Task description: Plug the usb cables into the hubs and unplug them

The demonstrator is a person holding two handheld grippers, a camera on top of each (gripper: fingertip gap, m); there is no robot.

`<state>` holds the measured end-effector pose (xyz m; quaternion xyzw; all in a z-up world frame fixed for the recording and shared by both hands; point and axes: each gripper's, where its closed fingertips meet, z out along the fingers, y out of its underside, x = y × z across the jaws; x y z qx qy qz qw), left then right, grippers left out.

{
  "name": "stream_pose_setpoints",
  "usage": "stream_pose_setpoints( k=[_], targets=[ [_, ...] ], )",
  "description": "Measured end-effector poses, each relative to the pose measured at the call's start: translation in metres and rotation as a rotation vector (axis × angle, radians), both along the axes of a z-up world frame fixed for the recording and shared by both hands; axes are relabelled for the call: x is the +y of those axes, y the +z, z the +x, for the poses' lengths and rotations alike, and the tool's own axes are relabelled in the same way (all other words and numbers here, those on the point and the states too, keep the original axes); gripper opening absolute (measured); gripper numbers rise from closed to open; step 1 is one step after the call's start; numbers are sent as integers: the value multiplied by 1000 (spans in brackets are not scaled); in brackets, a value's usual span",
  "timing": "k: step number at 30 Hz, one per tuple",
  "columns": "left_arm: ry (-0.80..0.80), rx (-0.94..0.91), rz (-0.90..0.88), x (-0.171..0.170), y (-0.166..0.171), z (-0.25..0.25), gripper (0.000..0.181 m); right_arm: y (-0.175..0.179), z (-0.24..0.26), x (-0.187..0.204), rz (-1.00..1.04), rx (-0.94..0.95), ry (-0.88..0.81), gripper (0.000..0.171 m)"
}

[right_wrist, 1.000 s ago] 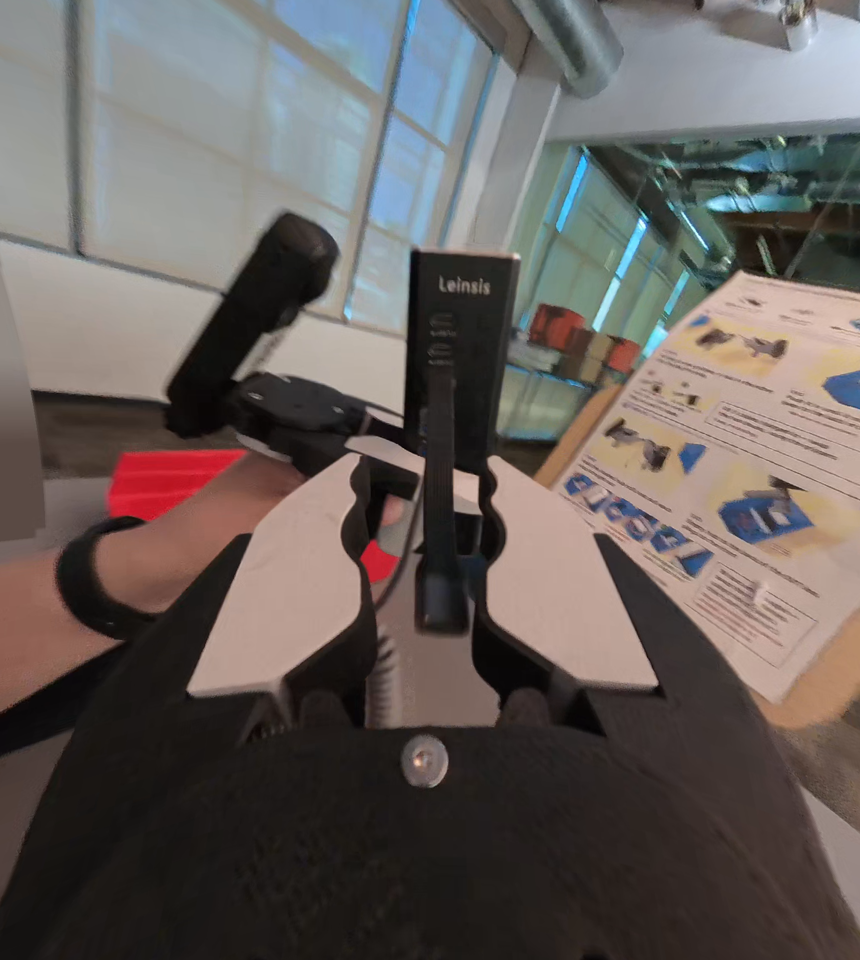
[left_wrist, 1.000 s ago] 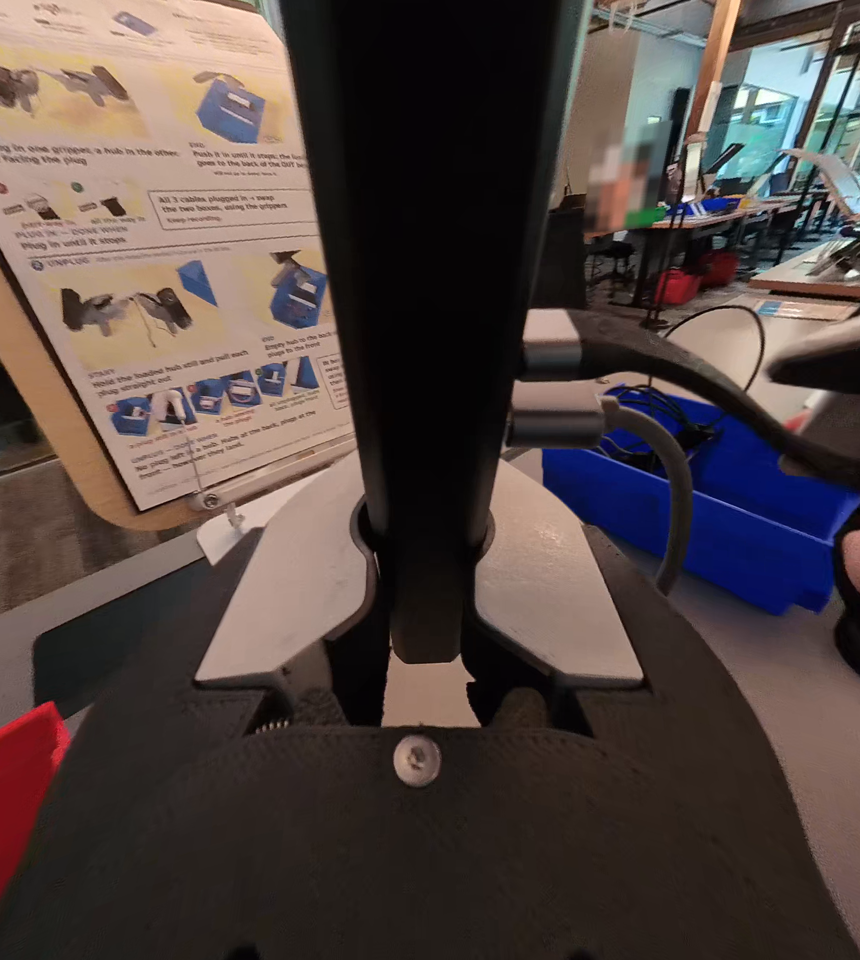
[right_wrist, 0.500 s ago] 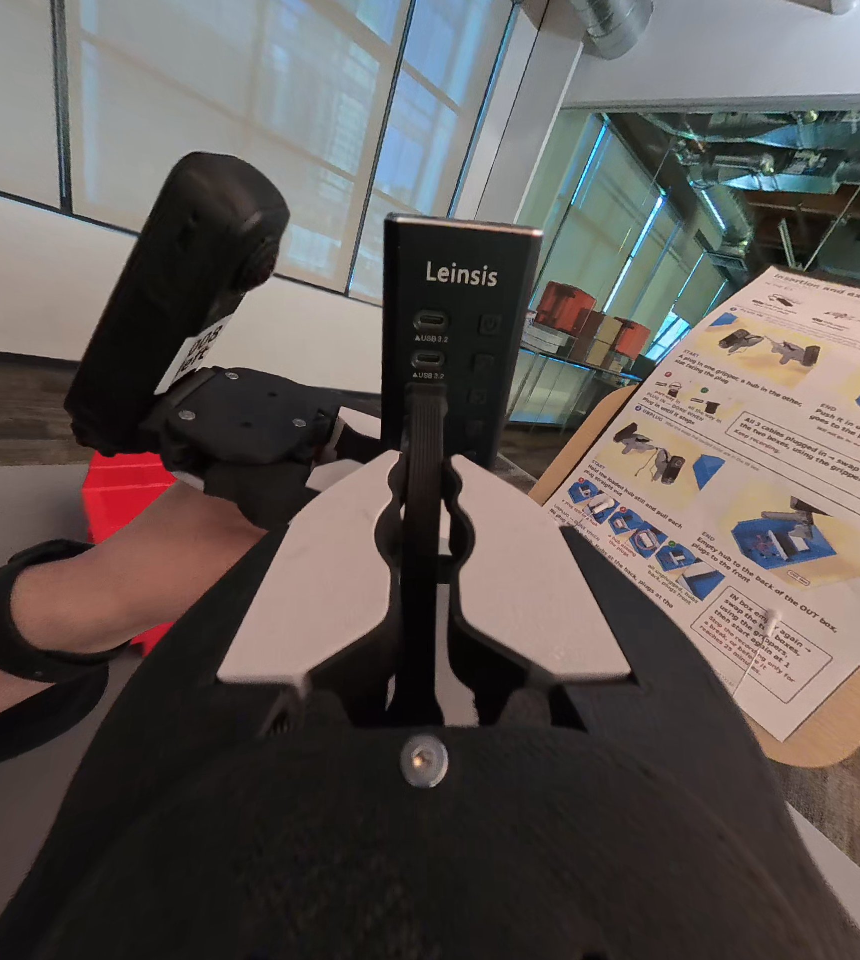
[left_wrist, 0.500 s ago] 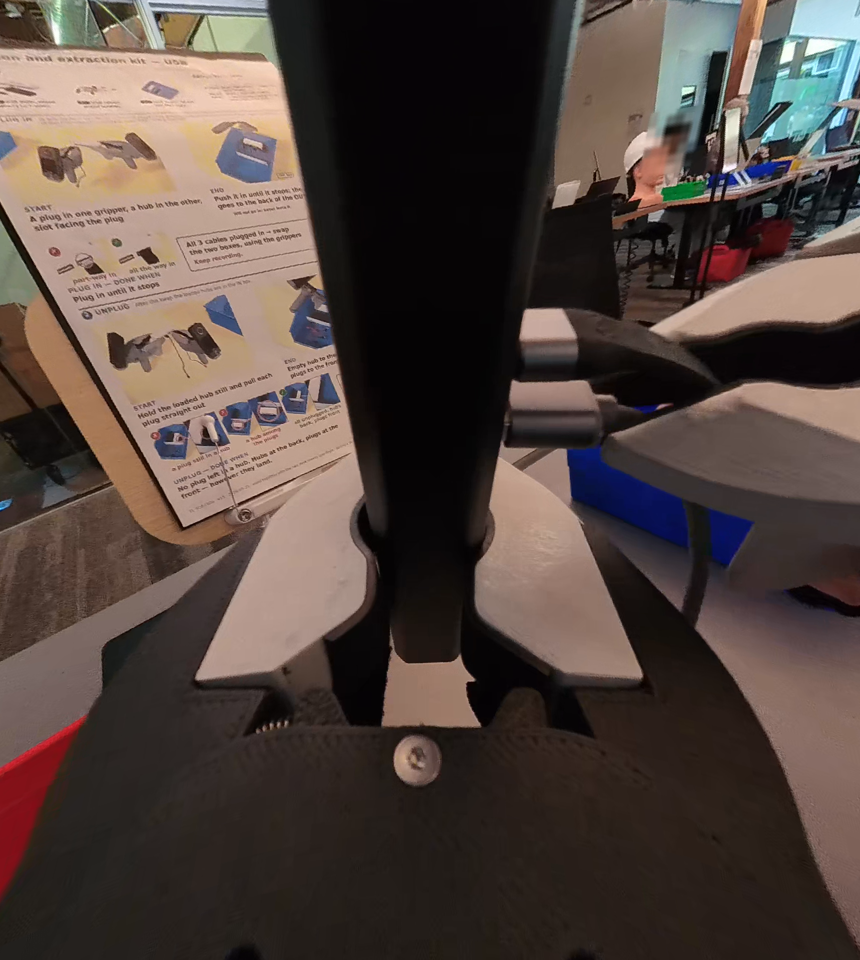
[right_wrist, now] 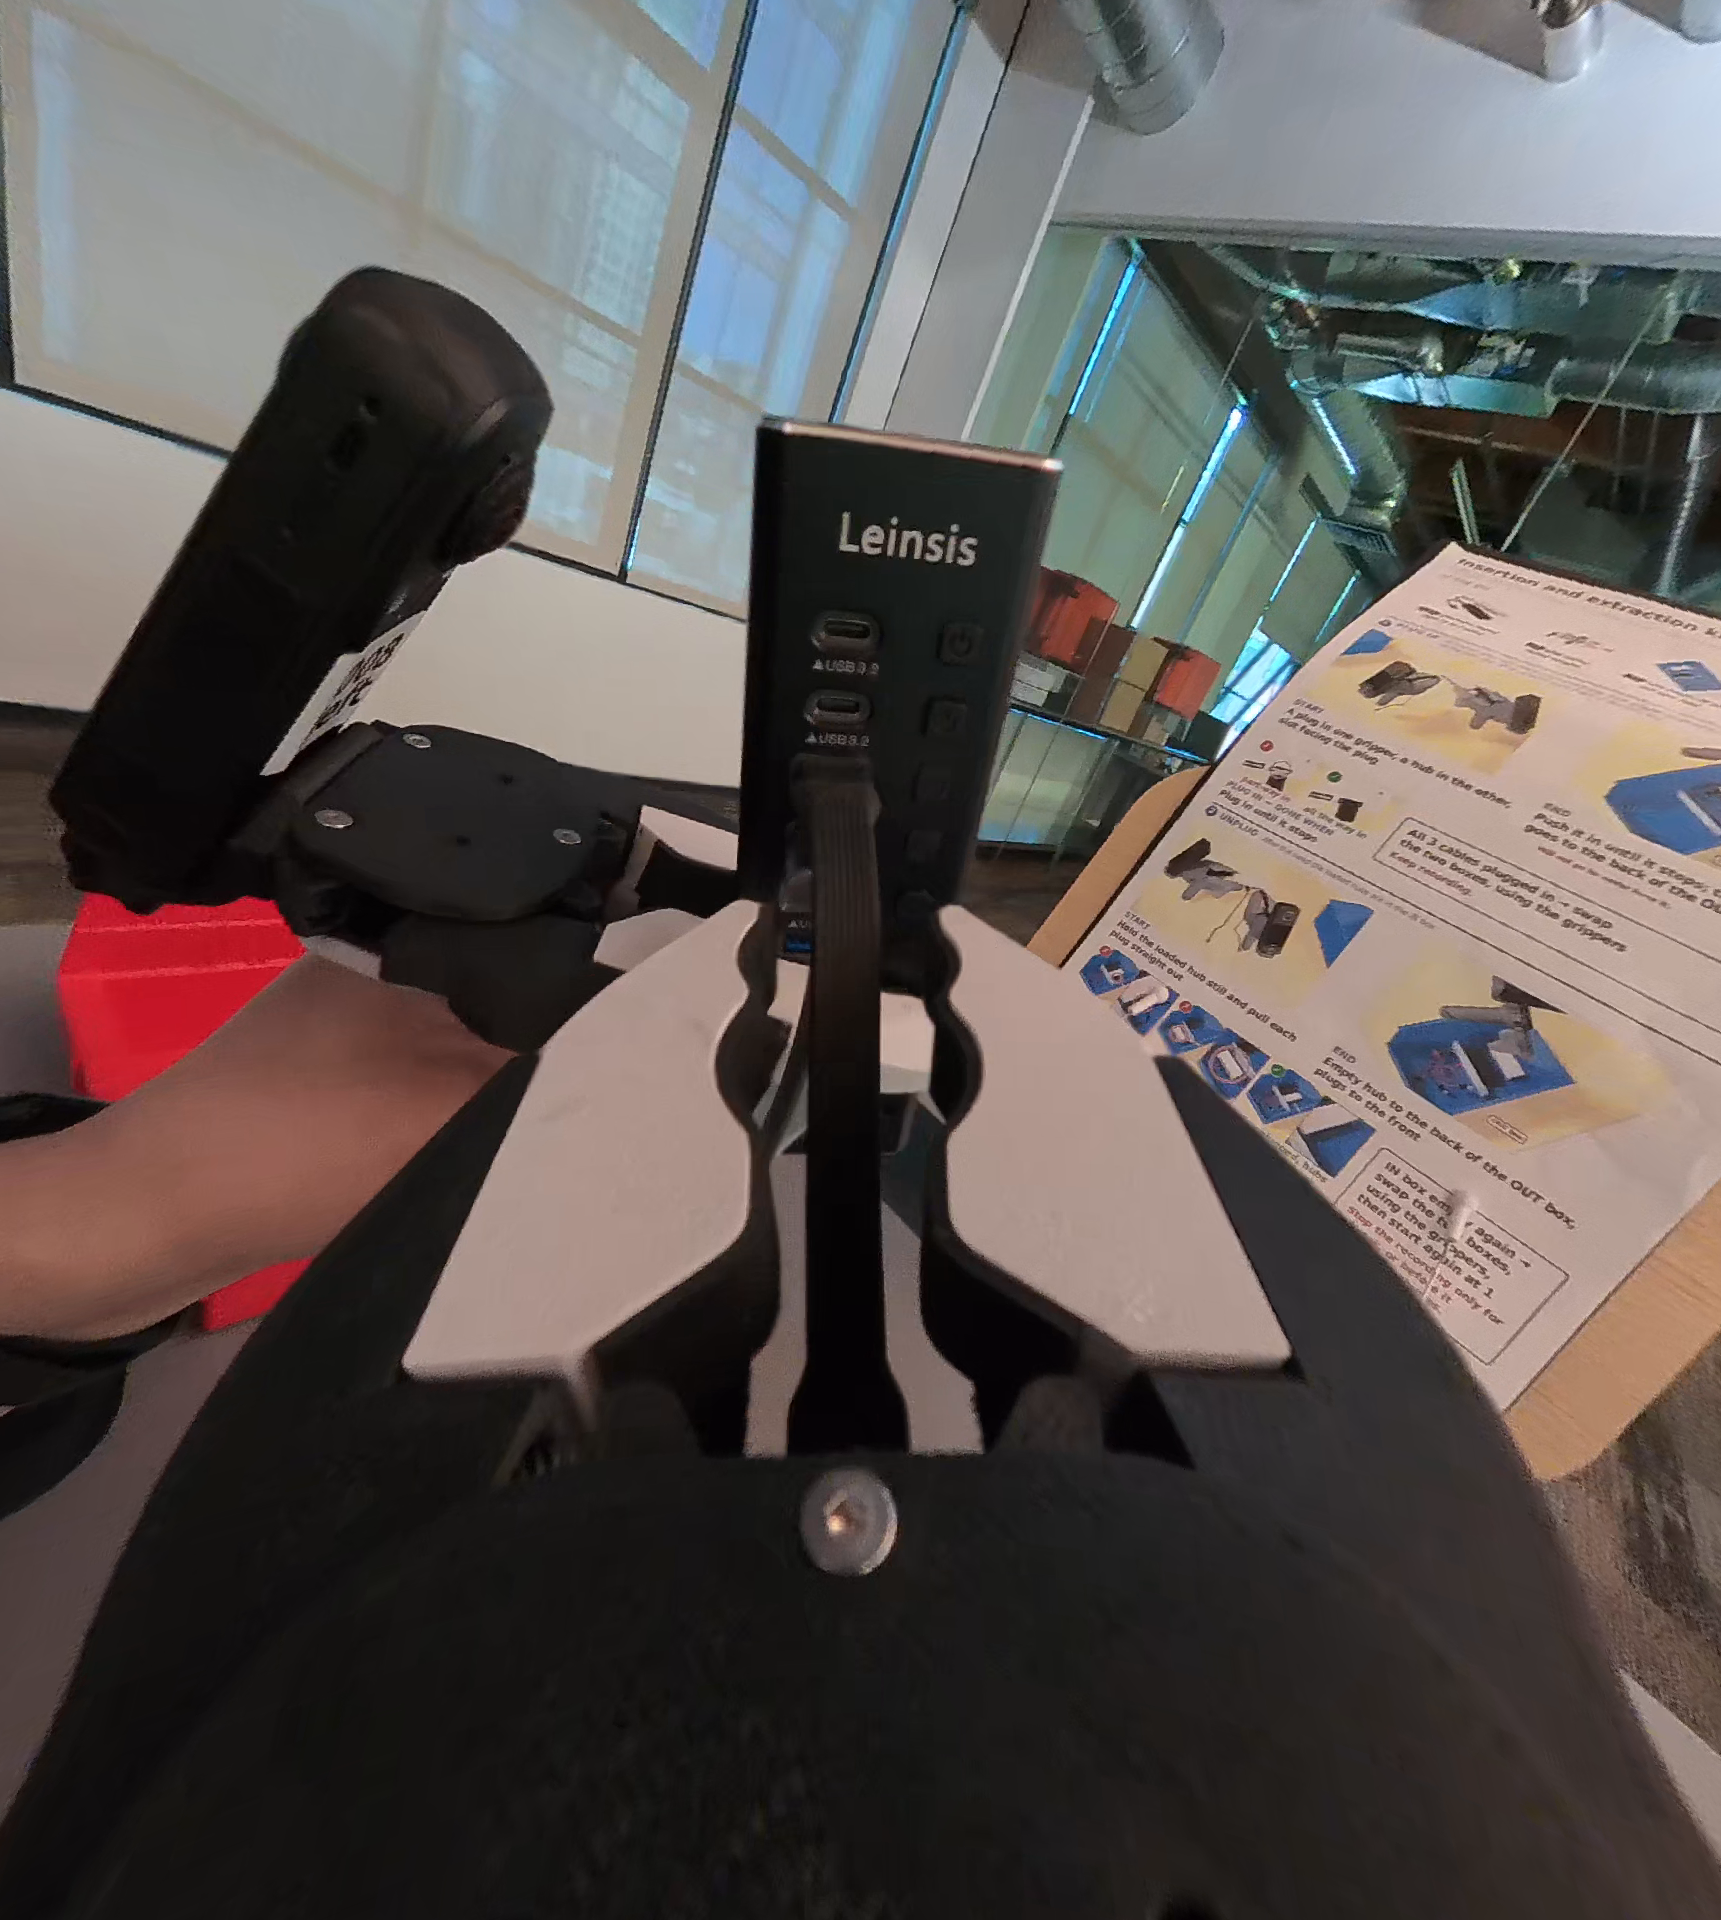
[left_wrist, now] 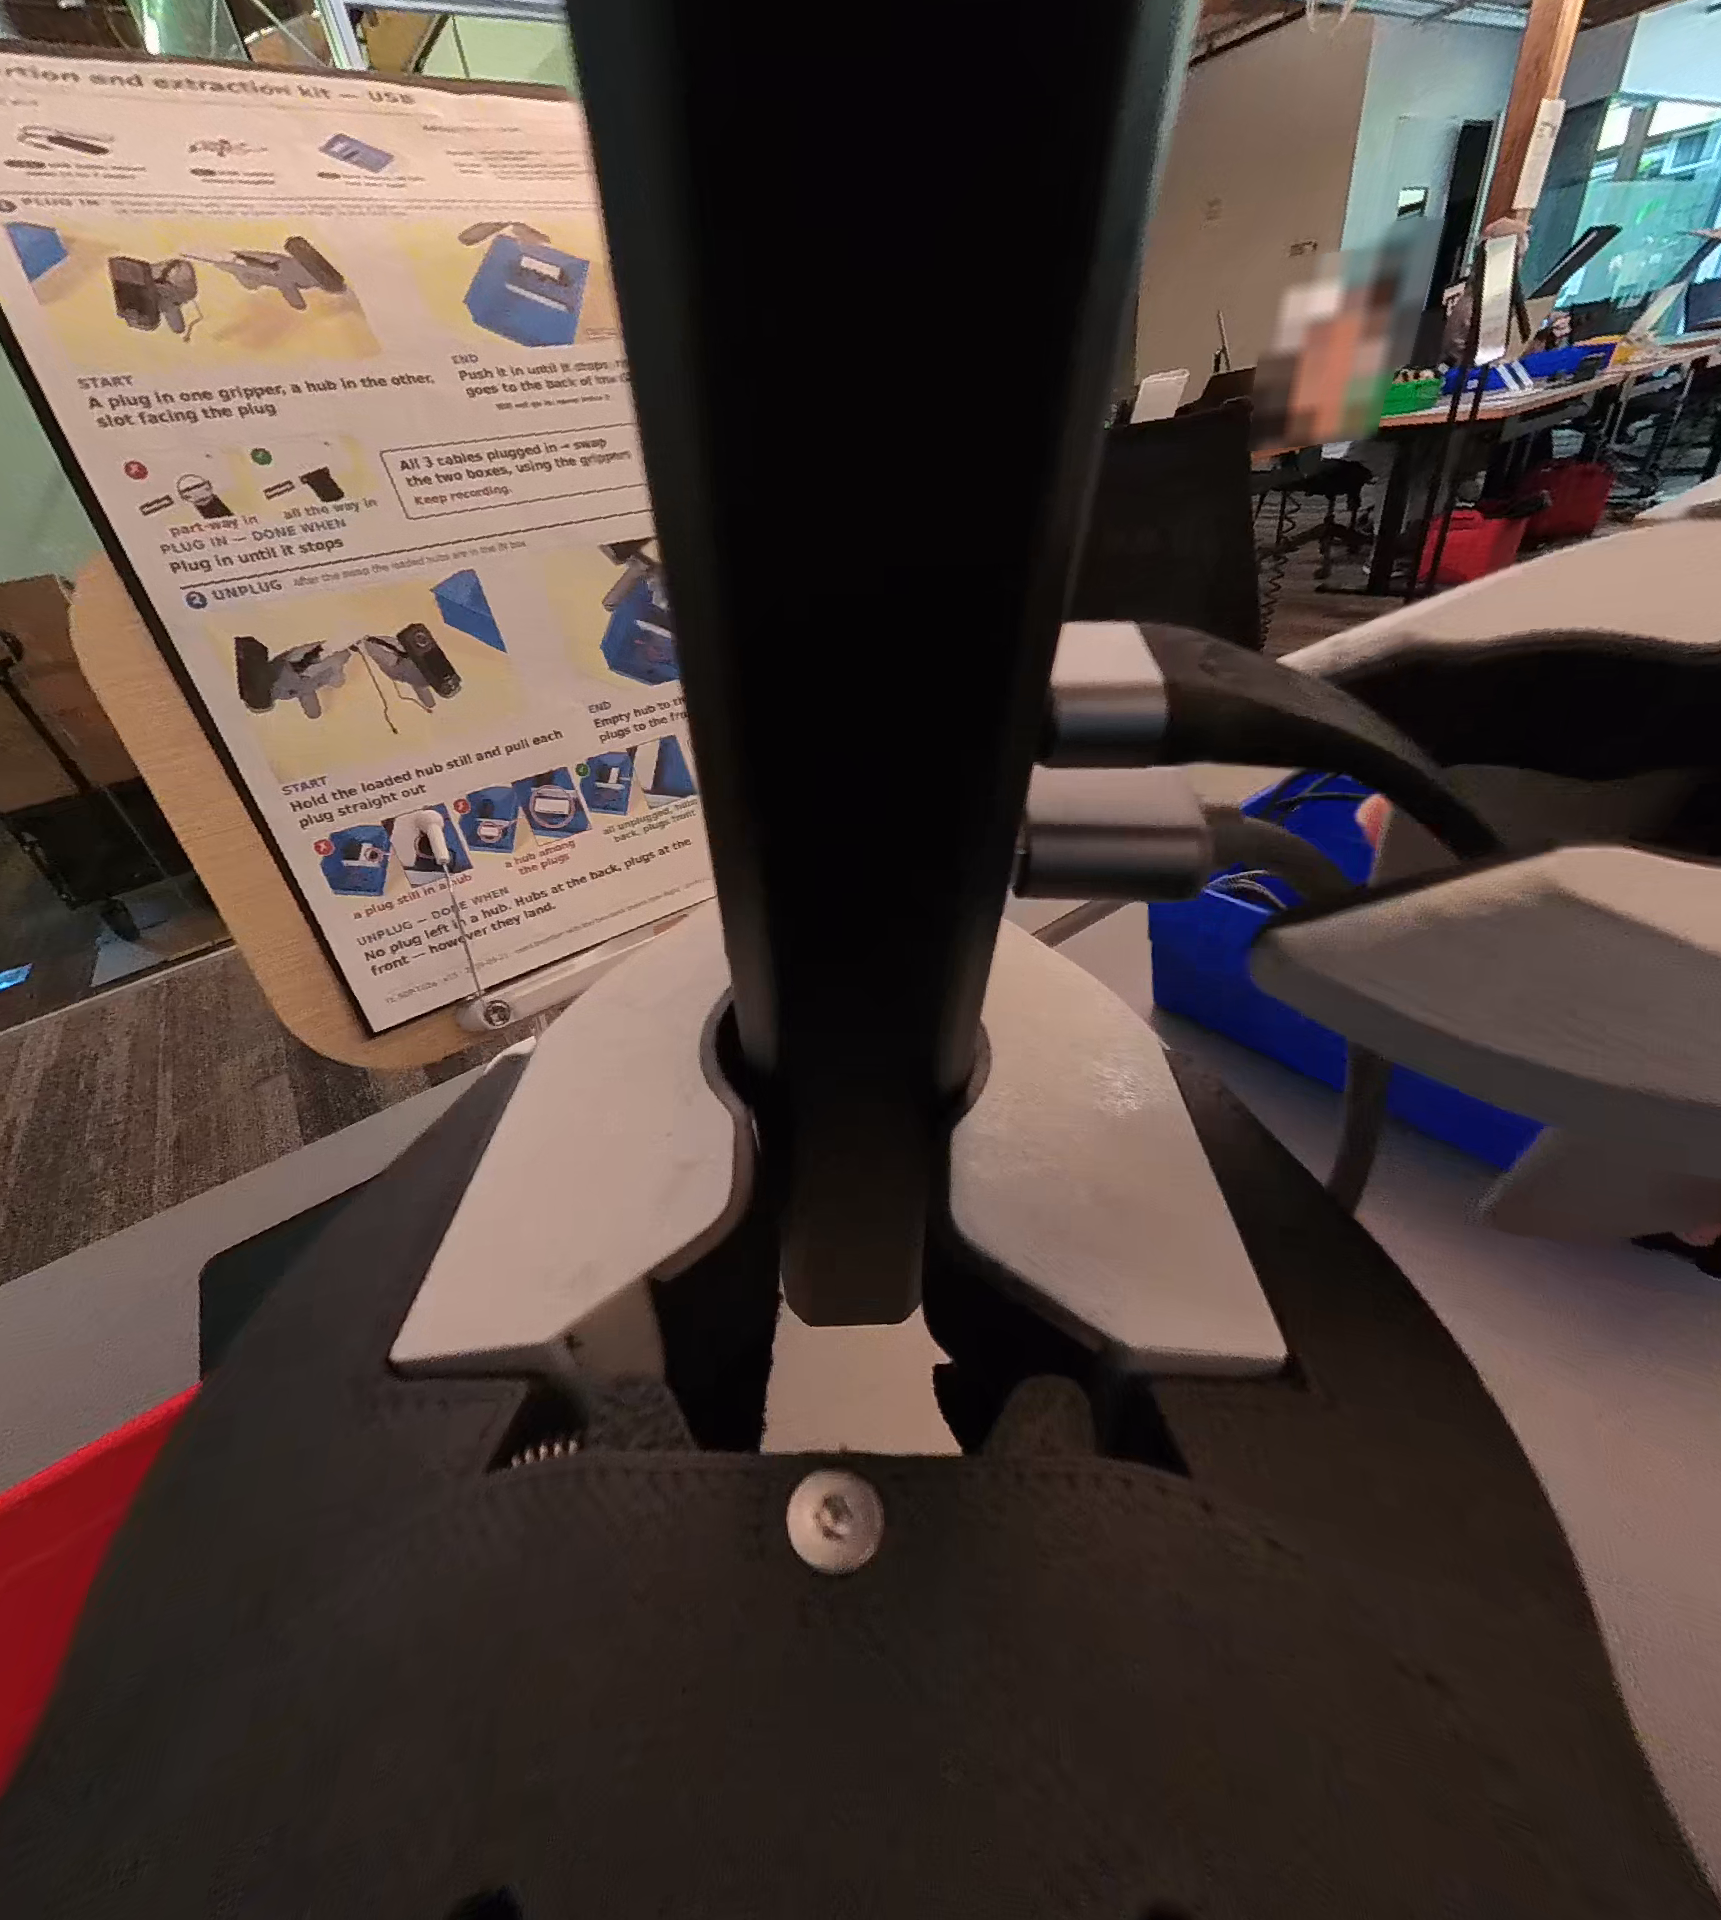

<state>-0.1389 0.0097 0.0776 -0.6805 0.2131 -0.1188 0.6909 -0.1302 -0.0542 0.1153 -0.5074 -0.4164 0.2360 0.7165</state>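
Two hand-held grippers, one gripping a black USB hub (left_wrist: 866,540), the other a black cable (right_wrist: 843,1091).

The left gripper (left_wrist: 851,1070) clamps the upright hub. Only its view shows two silver plugs (left_wrist: 1110,769) seated in the hub's side; only the right view shows two free ports above. The right gripper (right_wrist: 845,997), closed on the cable, has drawn nearer the hub than a second ago.

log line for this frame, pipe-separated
left gripper: shut on black hub | right gripper: shut on black cable, plugged in hub | grey plug: seated below
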Motion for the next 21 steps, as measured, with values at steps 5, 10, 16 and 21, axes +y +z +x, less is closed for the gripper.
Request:
stream_pose_setpoints(
  k=[5,10,16,21],
  targets=[
    [7,-58,-22,3,3,-13,30,-11,6,-22,-95,65,51,34],
    [62,-19,-27,7,1,-23,30,-19,5,-65,86,107,-27,27],
    [78,5,-57,13,-10,-22,29,-24,-23,-79,87,72,81,16],
    [64,15,-49,11,-10,-14,30,-13,-22,-23,25,231,39,27]
  ],
)
